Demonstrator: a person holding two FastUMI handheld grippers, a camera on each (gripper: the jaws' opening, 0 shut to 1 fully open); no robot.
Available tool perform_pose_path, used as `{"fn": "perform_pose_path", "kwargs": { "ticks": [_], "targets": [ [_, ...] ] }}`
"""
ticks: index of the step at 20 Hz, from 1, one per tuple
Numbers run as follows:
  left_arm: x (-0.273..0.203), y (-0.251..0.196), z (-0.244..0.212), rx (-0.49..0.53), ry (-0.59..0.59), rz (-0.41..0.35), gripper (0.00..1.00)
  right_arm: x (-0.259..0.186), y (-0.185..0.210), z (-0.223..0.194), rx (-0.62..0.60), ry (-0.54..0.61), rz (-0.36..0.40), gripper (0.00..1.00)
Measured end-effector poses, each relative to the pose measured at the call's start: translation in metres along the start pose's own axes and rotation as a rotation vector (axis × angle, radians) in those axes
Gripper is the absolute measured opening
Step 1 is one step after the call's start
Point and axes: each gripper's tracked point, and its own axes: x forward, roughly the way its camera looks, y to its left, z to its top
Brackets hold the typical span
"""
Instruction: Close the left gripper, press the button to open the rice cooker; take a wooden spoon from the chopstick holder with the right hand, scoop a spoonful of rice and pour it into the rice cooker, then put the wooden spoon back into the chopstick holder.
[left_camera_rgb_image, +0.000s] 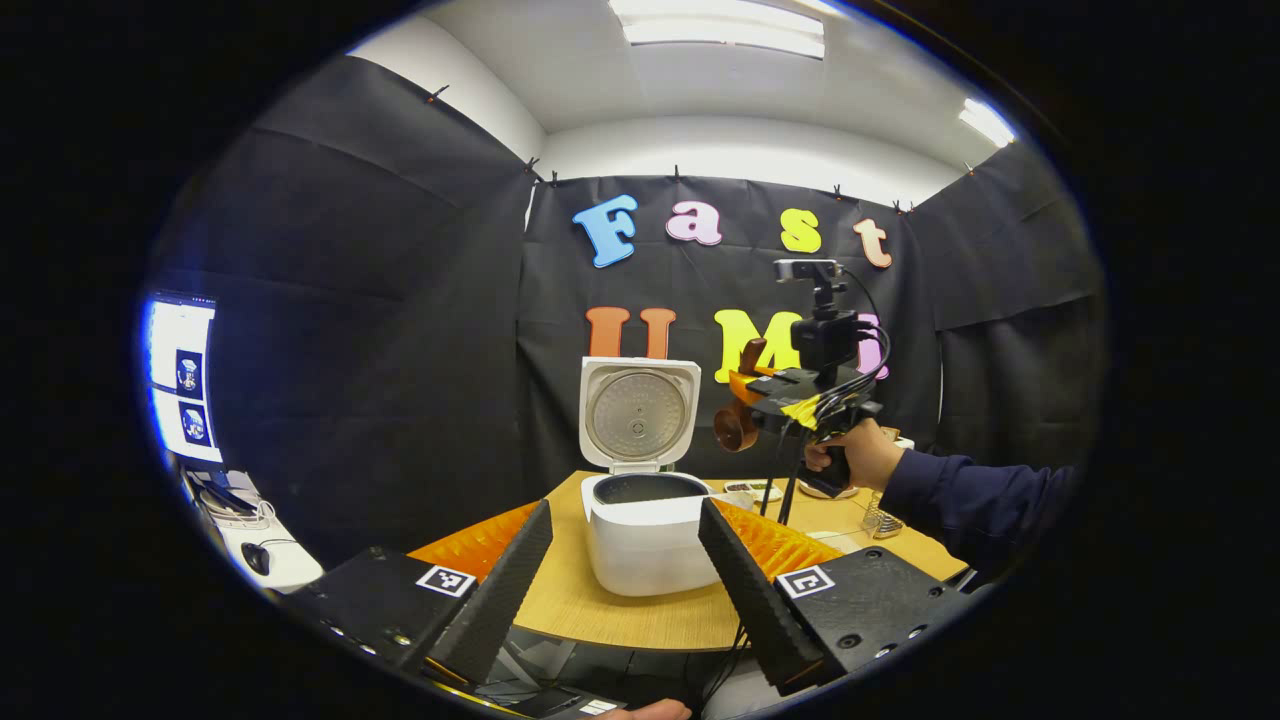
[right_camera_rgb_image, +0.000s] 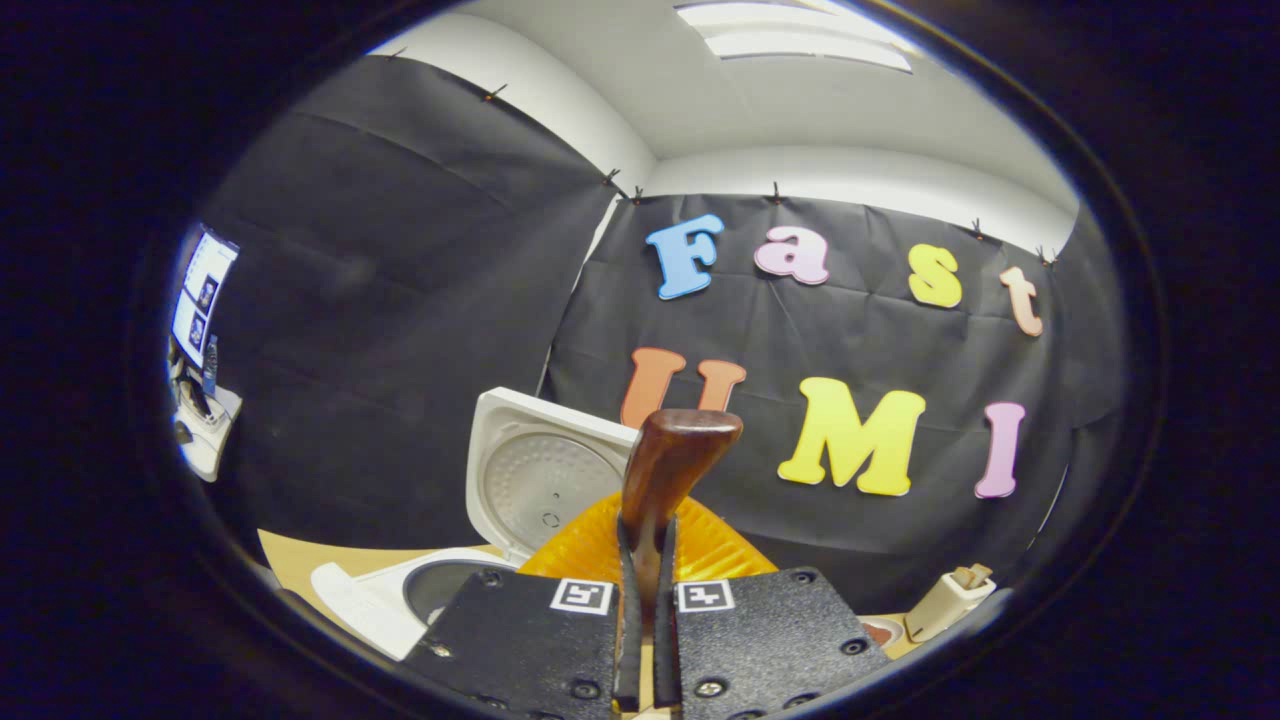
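Wooden spoon (right_camera_rgb_image: 668, 470) pinched by right gripper (right_camera_rgb_image: 645, 570); left gripper (left_camera_rgb_image: 625, 560) spread. Spoon to be kept level, tipped over open rice cooker (left_camera_rgb_image: 650, 530).

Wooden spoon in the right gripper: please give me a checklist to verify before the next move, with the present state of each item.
1. Rice cooker lid open and upright: ok.
2. Right gripper fingers shut on the wooden spoon: ok.
3. Rice in the spoon bowl: cannot tell.
4. Left gripper open, held back from the cooker: ok.
5. Spoon over the inner pot: not ok; in the left gripper view it hangs to the right of the cooker.
6. Chopstick holder free for the return: cannot tell.
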Motion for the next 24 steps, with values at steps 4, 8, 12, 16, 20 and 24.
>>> {"fn": "perform_pose_path", "kwargs": {
  "ticks": [4, 8, 12, 16, 20, 24],
  "targets": [
    [0.004, -0.018, 0.007, 0.014, 0.000, -0.017, 0.94, -0.043, -0.051, 0.014, 0.038, -0.009, -0.041, 0.10],
    [0.006, -0.041, 0.016, 0.019, -0.010, -0.041, 0.94, -0.082, -0.099, 0.028, 0.072, -0.018, -0.072, 0.11],
    [0.013, -0.062, 0.030, 0.016, -0.034, -0.065, 0.94, -0.112, -0.148, 0.023, 0.143, 0.019, -0.116, 0.12],
    [0.029, -0.076, 0.034, 0.035, -0.057, -0.061, 0.94, -0.143, -0.189, 0.007, 0.169, 0.054, -0.152, 0.11],
    [0.047, -0.095, 0.032, 0.050, -0.055, -0.065, 0.94, -0.176, -0.229, -0.014, 0.208, 0.105, -0.204, 0.11],
    [0.066, -0.118, 0.030, 0.057, -0.054, -0.077, 0.94, -0.201, -0.267, -0.030, 0.217, 0.113, -0.260, 0.13]
  ]
}}
